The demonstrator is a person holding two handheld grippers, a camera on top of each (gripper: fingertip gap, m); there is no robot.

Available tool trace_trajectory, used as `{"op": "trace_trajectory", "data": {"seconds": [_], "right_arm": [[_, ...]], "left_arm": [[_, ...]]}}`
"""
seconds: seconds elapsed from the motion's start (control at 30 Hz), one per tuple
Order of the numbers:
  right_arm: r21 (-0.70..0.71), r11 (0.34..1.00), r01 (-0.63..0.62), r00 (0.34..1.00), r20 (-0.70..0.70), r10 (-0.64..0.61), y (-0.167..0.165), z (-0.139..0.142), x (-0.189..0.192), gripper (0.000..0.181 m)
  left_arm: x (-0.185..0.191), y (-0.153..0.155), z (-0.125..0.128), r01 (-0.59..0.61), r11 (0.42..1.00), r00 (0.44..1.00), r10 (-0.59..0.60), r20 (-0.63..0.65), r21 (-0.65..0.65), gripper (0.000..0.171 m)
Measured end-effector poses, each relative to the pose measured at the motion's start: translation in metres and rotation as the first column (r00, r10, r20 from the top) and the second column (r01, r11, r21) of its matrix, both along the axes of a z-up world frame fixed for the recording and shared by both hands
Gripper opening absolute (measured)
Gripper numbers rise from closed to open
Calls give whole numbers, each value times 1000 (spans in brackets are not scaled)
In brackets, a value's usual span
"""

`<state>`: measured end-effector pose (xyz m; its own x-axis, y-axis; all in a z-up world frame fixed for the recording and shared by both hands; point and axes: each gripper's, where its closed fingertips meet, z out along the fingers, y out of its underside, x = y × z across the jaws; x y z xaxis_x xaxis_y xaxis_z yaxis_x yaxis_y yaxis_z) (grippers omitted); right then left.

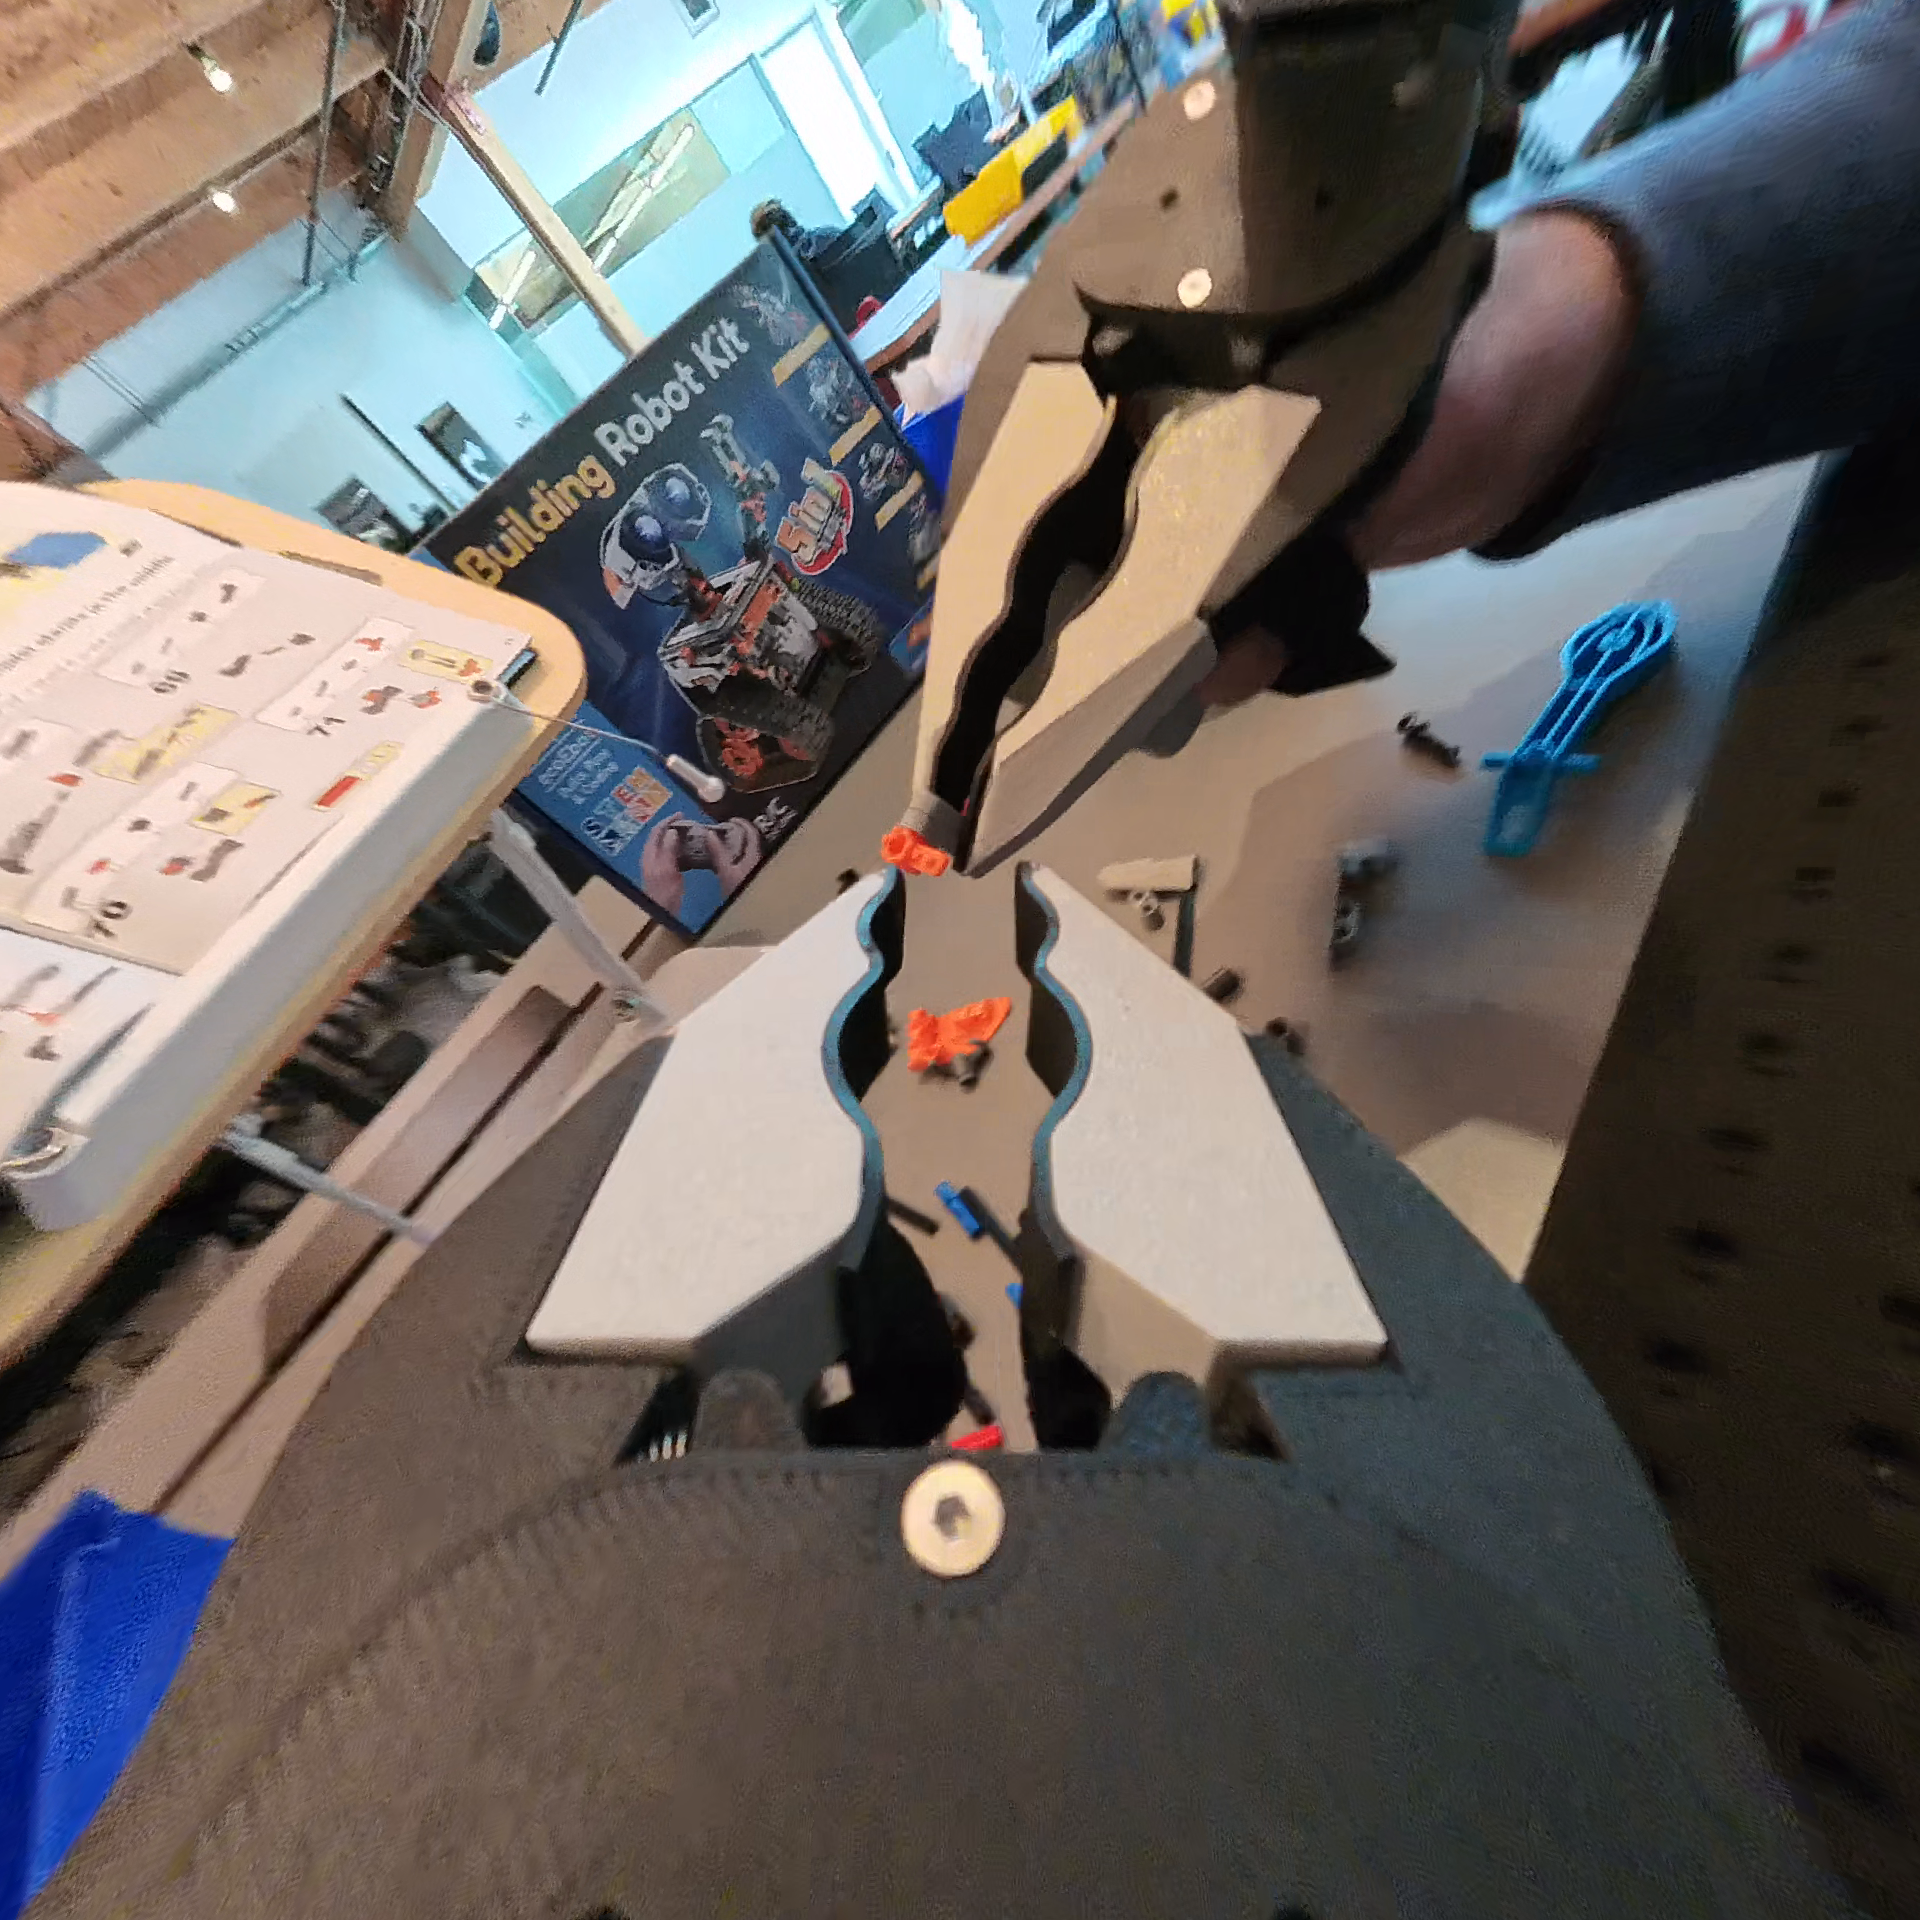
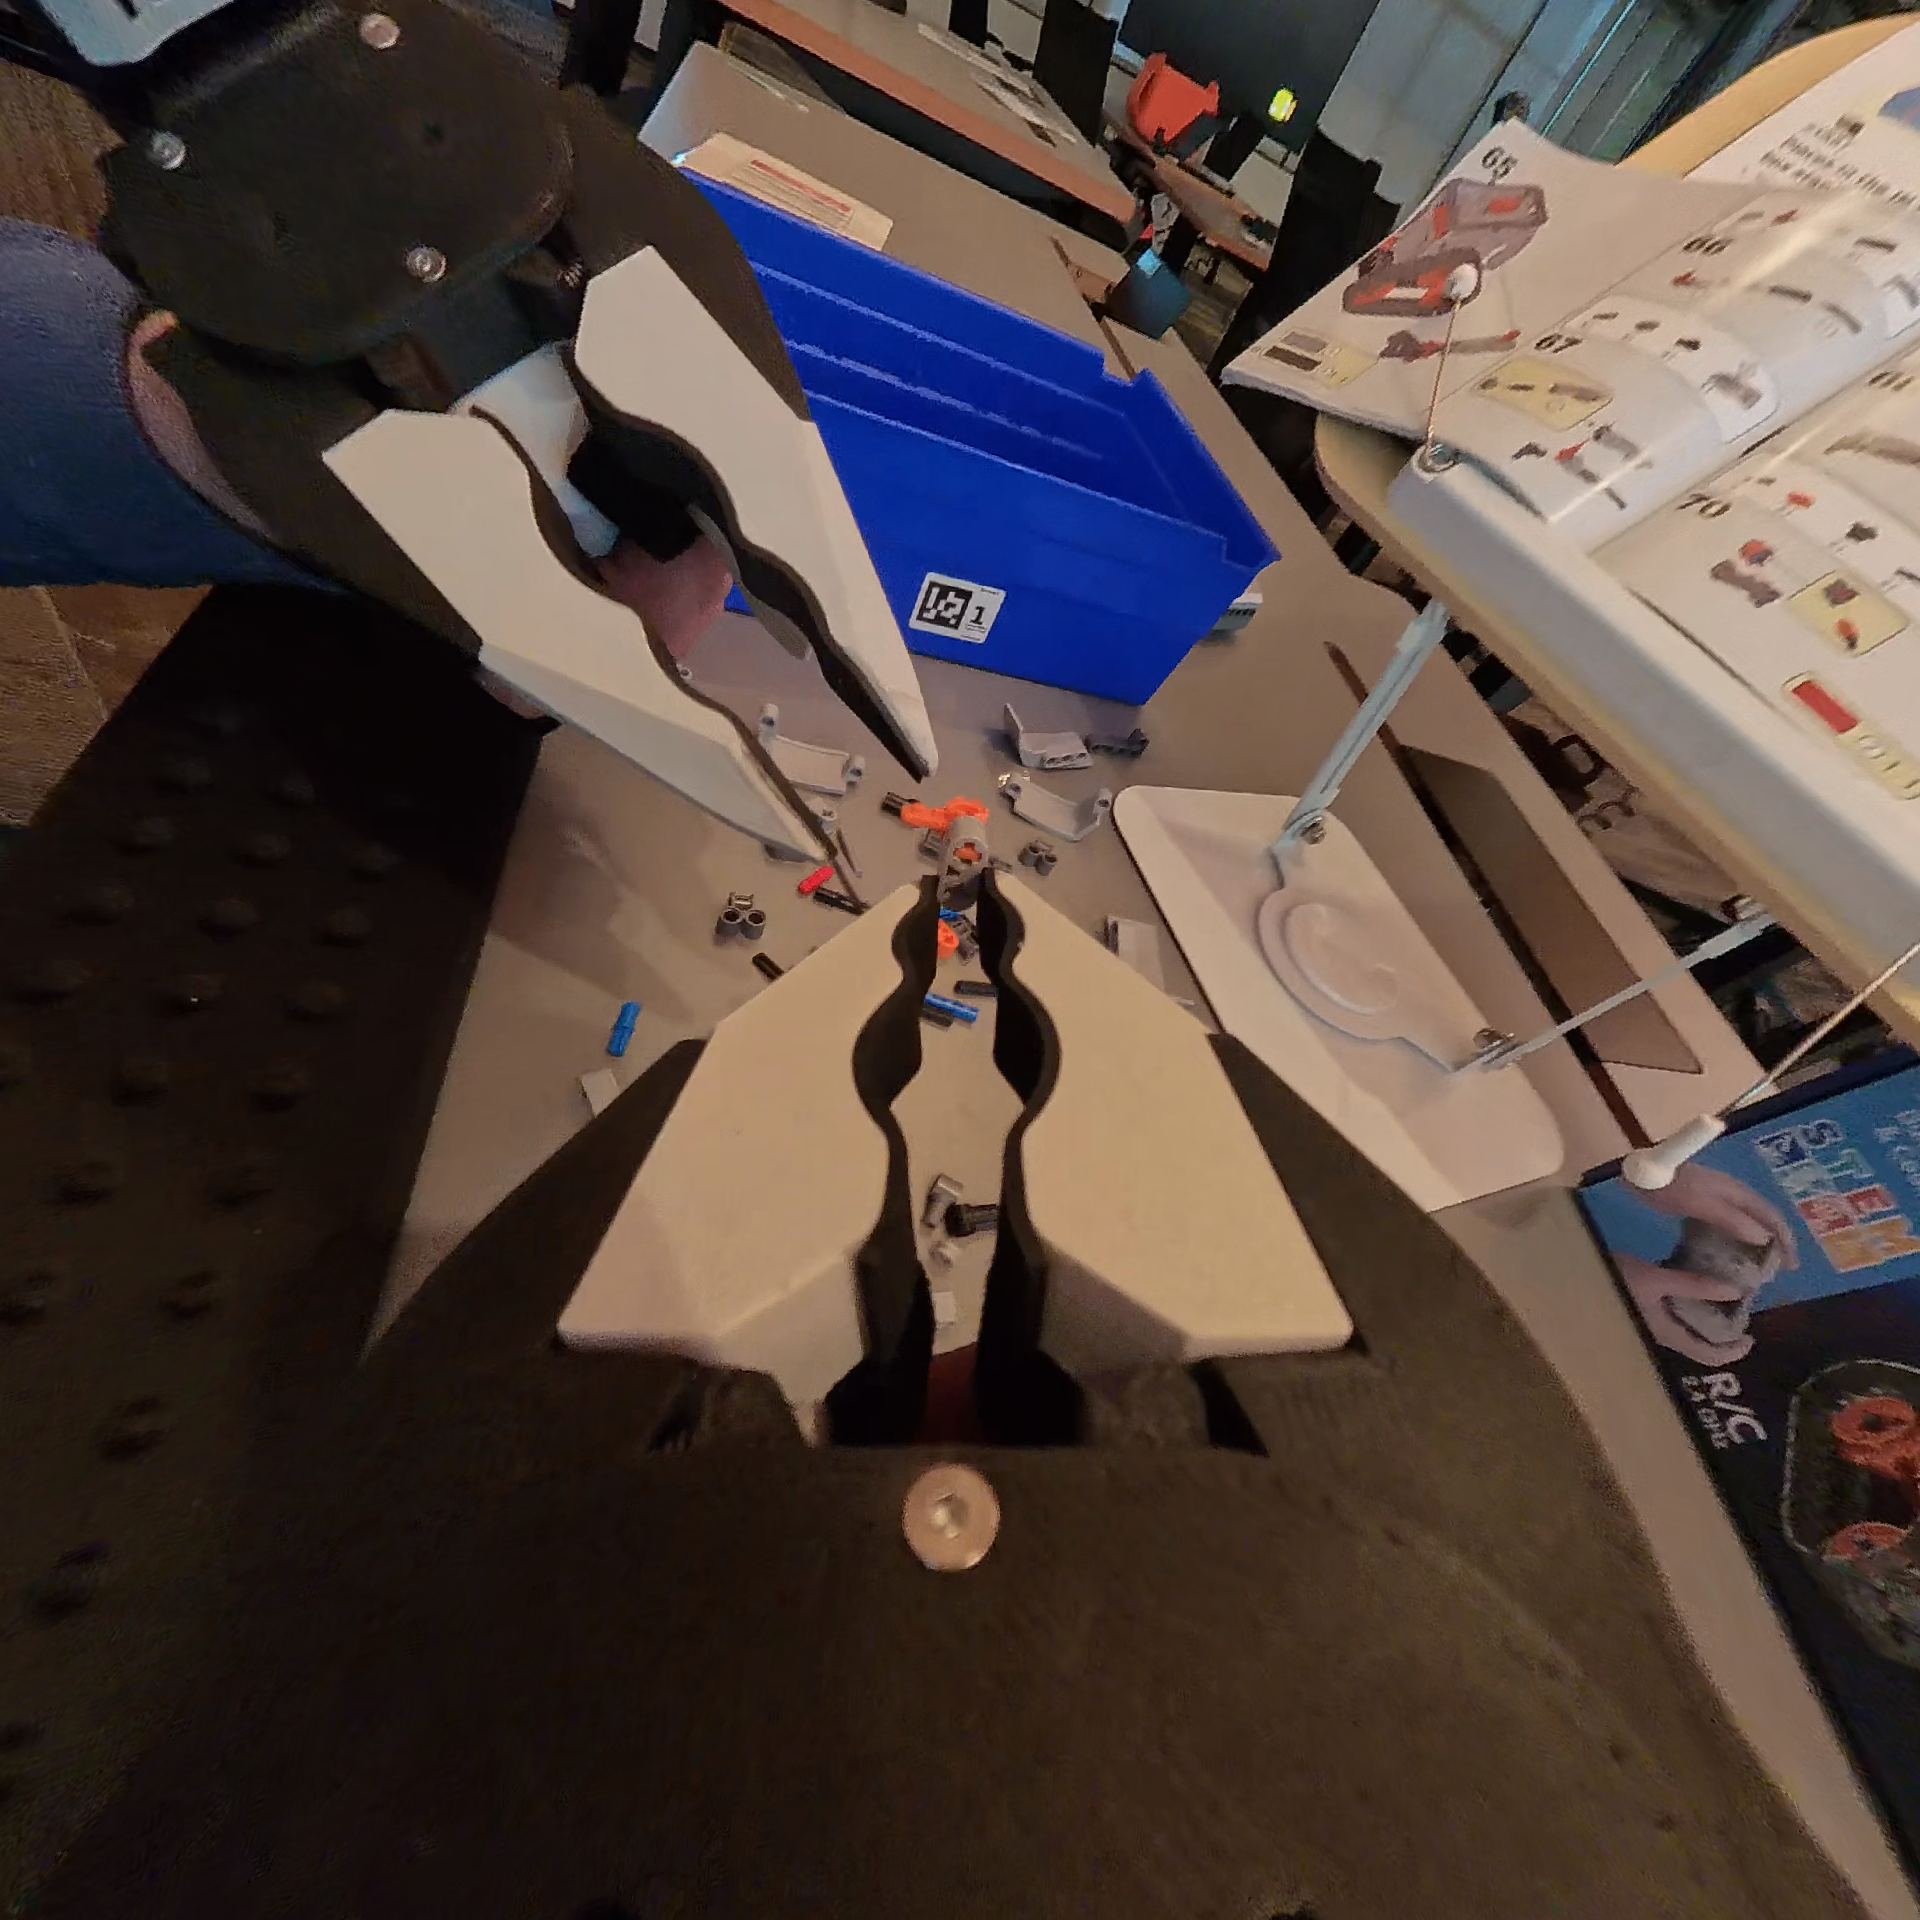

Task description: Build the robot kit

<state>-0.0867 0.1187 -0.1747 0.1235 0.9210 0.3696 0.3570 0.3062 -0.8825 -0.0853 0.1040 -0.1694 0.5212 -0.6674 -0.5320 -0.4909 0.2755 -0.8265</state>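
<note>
The right gripper pinches a small grey-and-orange piece by its tips; the left gripper, spread and empty, probably could knock it loose

I see a blue bin, an open manual on its stand, and perhaps a kit box.

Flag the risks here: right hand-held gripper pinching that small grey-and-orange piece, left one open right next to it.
1. The right hand-held gripper holds the grey-and-orange piece only at its very fingertips; a nudge could twist it loose.
2. The left hand-held gripper is open and close; its tips could bump the piece.
3. If dropped, it would land among the loose small parts on the table, easy to lose.
</note>
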Motion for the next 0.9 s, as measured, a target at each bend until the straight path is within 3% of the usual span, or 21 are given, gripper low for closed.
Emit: {"op": "trace_trajectory", "data": {"seconds": [0.13, 0.2, 0.43, 0.7, 0.9], "right_arm": [[78, 997, 7, 1000, -17, -5, 0, 7, 1, 5], [39, 999, -5, 999, -36, 6, -2, 9, 1, 5], [-200, 978, -64, 985, -170, 30, -3, 21, 1, 5], [-246, 964, -99, 976, -215, 46, -5, 28, 2, 5], [-357, 923, -144, 964, -261, 49, -3, 29, 4, 5]], "left_arm": [[0, -1, 12, 46, 996, 991, -36, 125, -80, 19], [-2, 0, 16, 49, 995, 987, -35, 159, -86, 19], [-5, 5, 24, -16, 1000, 992, 15, 122, 3, 21], [-7, 11, 35, -29, 999, 989, 24, 149, 31, 22], [-3, 12, 38, -44, 990, 998, 37, 54, 131, 22]]}}
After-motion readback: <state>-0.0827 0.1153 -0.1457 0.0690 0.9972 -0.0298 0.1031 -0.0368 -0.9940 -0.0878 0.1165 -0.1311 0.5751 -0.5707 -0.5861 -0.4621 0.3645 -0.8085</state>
